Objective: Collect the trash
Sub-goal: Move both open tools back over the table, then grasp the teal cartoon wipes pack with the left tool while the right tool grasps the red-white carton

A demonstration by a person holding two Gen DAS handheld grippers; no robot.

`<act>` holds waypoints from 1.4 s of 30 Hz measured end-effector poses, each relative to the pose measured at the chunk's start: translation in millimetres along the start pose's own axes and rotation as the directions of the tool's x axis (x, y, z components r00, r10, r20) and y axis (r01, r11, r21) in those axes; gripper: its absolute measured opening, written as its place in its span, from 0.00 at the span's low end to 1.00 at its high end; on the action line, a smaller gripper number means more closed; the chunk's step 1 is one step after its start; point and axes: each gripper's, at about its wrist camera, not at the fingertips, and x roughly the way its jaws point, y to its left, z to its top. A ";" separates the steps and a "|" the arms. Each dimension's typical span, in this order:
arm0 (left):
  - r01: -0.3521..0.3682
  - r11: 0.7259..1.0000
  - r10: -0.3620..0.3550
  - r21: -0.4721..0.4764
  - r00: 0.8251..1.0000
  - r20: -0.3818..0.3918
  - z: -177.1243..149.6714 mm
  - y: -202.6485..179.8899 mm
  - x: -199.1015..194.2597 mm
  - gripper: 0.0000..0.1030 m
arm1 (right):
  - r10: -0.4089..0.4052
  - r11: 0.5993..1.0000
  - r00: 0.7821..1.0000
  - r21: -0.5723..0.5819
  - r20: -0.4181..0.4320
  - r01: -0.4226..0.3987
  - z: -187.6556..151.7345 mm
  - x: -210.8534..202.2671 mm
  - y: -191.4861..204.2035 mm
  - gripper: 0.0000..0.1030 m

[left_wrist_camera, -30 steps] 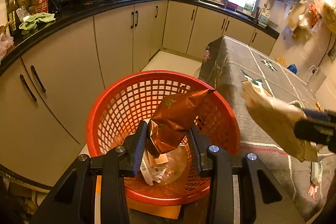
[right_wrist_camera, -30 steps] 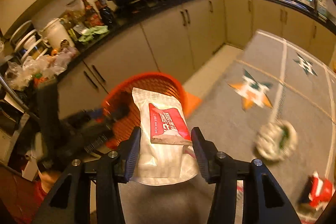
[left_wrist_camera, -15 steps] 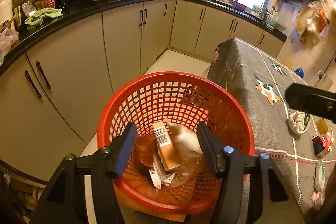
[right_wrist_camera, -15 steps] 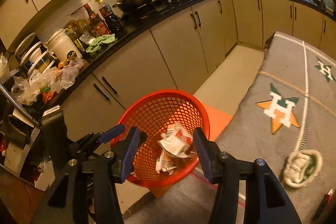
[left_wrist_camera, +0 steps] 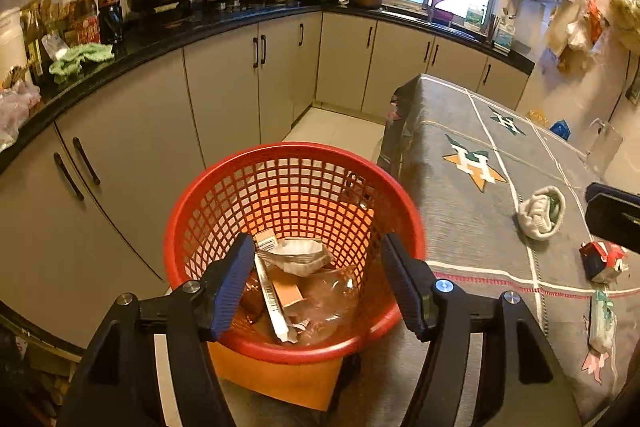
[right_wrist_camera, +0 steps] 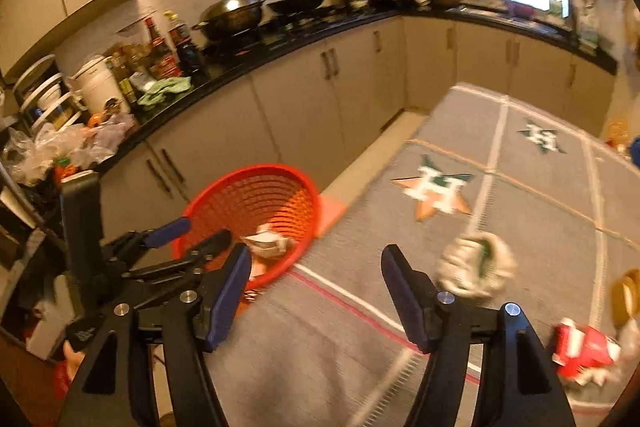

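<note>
While its jaws open, left tool point(left_wrist_camera: 320, 279) hangs over basket trash point(left_wrist_camera: 296, 259).

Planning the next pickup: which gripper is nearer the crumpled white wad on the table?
Right. The right gripper hangs just beside the wad, fingers opening, empty. The left gripper is over the red basket, off the table's edge.

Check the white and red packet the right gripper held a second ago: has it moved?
Yes. It lies inside the red basket now, dropped from the opening, empty right gripper.
</note>
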 end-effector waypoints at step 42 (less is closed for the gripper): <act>0.443 0.815 -0.347 0.374 0.889 -0.298 -82.7 -275.6 -25.8 0.79 | -0.374 0.849 0.927 0.389 -0.039 0.358 -141.9 -139.4 -214.2 0.69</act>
